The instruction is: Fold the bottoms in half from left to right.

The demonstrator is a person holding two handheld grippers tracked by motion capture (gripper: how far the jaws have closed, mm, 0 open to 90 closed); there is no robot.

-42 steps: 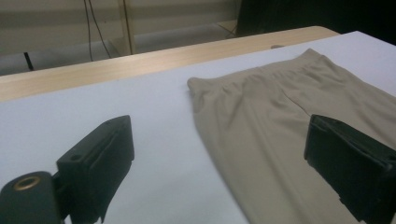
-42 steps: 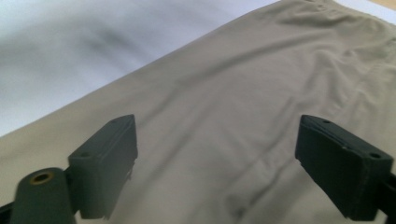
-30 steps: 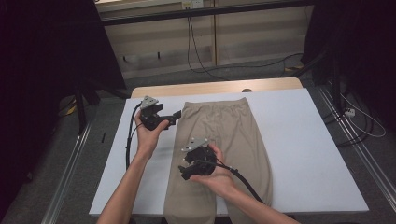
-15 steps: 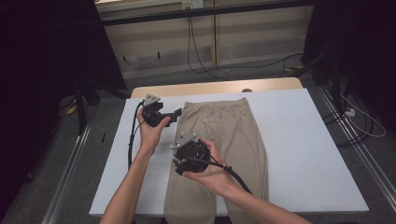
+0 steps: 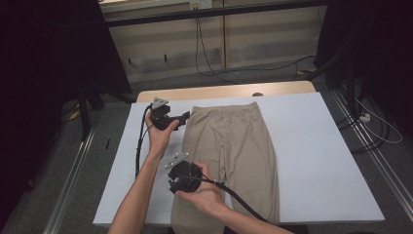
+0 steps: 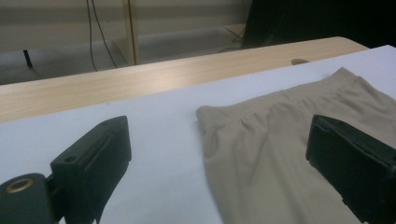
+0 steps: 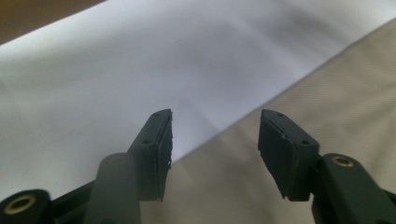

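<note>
Across the middle of the high view, a pair of beige trousers (image 5: 229, 156) lies flat on the white surface (image 5: 316, 161), waistband toward the top of the frame and legs running down to the near edge. The left tool (image 5: 185, 117) sits at the upper left corner of the garment; its own view has the jaws spread wide, nothing between them, straddling the waistband corner (image 6: 210, 114). The right tool (image 5: 171, 184) is lower in the frame, at the left edge of the trouser leg. Its jaws have just been closing and now stand partly apart, and in the right gripper view the cloth edge (image 7: 224, 135) runs through the gap without either pad pressing on it.

My reading is that this is the grasp step before a fold: both tools are lining up on the left side seam. The next move would call for lowering each tool until one jaw slides under the fabric edge, then clenching on both layers so the leg lifts cleanly rather than peeling open.

No containers are on the surface; the trousers lie directly on it.
</note>
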